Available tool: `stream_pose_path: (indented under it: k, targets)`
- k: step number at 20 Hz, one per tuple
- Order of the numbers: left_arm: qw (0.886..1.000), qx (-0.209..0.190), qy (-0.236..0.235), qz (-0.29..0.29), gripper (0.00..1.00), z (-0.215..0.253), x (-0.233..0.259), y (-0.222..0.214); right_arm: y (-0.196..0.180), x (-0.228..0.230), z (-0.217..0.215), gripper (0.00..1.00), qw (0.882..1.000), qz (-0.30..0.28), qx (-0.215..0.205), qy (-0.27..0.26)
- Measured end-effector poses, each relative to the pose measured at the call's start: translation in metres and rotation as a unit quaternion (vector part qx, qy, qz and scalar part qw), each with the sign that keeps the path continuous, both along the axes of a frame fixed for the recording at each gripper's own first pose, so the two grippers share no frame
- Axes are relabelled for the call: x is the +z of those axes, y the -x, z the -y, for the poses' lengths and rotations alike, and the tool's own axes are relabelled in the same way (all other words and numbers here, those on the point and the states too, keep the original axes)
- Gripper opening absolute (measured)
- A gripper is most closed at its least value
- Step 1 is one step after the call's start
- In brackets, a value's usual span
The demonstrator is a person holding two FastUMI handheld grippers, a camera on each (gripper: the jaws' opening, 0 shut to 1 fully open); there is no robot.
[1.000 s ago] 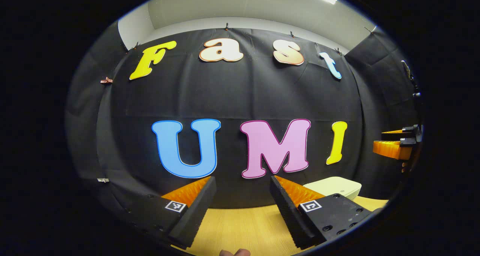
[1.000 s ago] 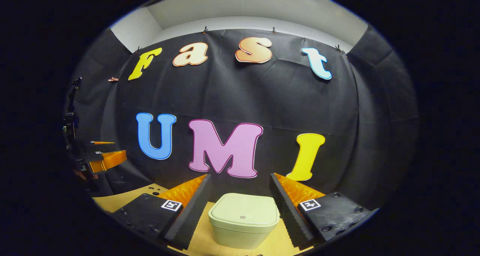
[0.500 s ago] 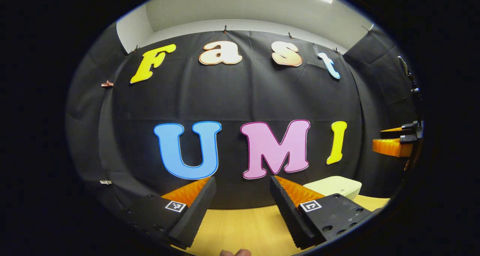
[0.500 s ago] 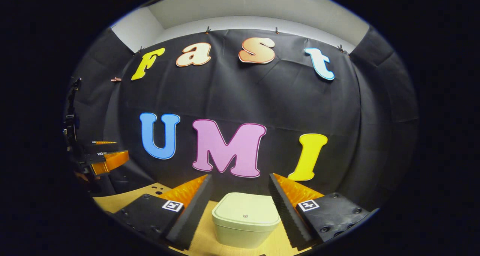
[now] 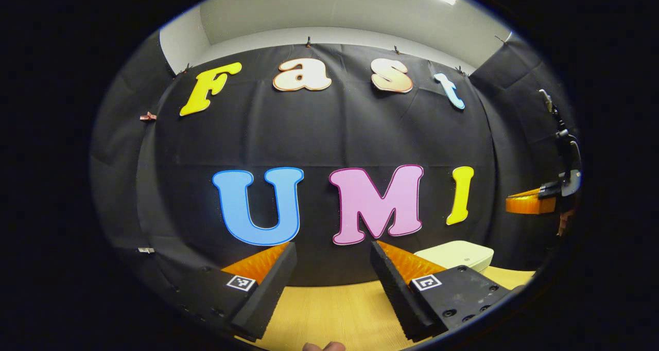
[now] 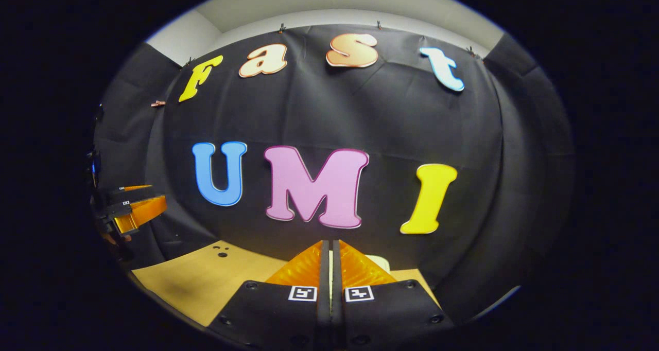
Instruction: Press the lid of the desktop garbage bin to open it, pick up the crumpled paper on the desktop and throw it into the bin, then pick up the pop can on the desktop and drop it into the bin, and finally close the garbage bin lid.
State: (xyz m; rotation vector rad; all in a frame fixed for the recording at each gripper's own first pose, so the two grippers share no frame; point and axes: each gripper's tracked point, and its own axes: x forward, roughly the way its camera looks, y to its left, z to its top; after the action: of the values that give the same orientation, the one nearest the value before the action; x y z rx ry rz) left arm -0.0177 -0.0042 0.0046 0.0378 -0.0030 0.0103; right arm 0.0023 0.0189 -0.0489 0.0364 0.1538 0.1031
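Observation:
The pale cream garbage bin point(image 5: 455, 255) stands on the wooden table point(image 5: 334, 310) to the right of my left gripper point(image 5: 332, 245), and its lid lies flat and closed. The left gripper is open with nothing between its fingers and hovers above the table. My right gripper point(image 6: 329, 243) is shut with its fingers pressed together on nothing. Just behind its fingertips a sliver of the bin point(image 6: 380, 262) shows, and the rest is hidden by the fingers. The right gripper point(image 5: 533, 204) also appears at the far right of the left gripper view, above the bin.
The booth's black cloth wall rises right behind the table. A bare stretch of table point(image 6: 206, 284) with small holes point(image 6: 222, 253) lies left of the bin. The left gripper point(image 6: 136, 209) hangs at the far left of the right gripper view.
The right gripper has shut its fingers and moved in over the bin, which now sits mostly hidden behind them. The left gripper has barely moved.

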Motion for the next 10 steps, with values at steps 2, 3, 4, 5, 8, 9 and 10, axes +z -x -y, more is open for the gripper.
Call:
stream_pose_path:
  k: [2,3,4,5,8,9,10]
  targets:
    - [1.000,0.001,0.001,0.000,0.94,0.002,0.000,0.001,-0.012,-0.020,0.004,0.05,0.999,-0.044,0.006,-0.016]
    - [1.000,0.002,0.002,0.000,0.94,0.001,-0.001,0.002,-0.017,-0.028,0.006,0.05,0.998,-0.066,0.007,-0.015]
    - [1.000,0.003,0.004,0.000,0.95,0.000,-0.001,0.003,-0.022,-0.039,0.012,0.05,0.996,-0.084,0.001,-0.012]
    - [1.000,0.004,0.004,-0.001,0.95,-0.001,-0.003,0.004,-0.027,-0.045,0.016,0.05,0.995,-0.099,-0.001,-0.012]
    - [1.000,0.007,0.003,-0.004,0.94,-0.001,-0.006,0.006,-0.045,-0.066,0.018,0.05,0.991,-0.135,-0.001,-0.018]
    - [1.000,0.006,0.004,-0.005,0.95,0.000,-0.007,0.007,-0.051,-0.073,0.020,0.05,0.989,-0.149,-0.001,-0.018]
    - [1.000,0.006,0.005,-0.005,0.95,0.001,-0.008,0.008,-0.057,-0.082,0.021,0.05,0.987,-0.161,-0.001,-0.019]
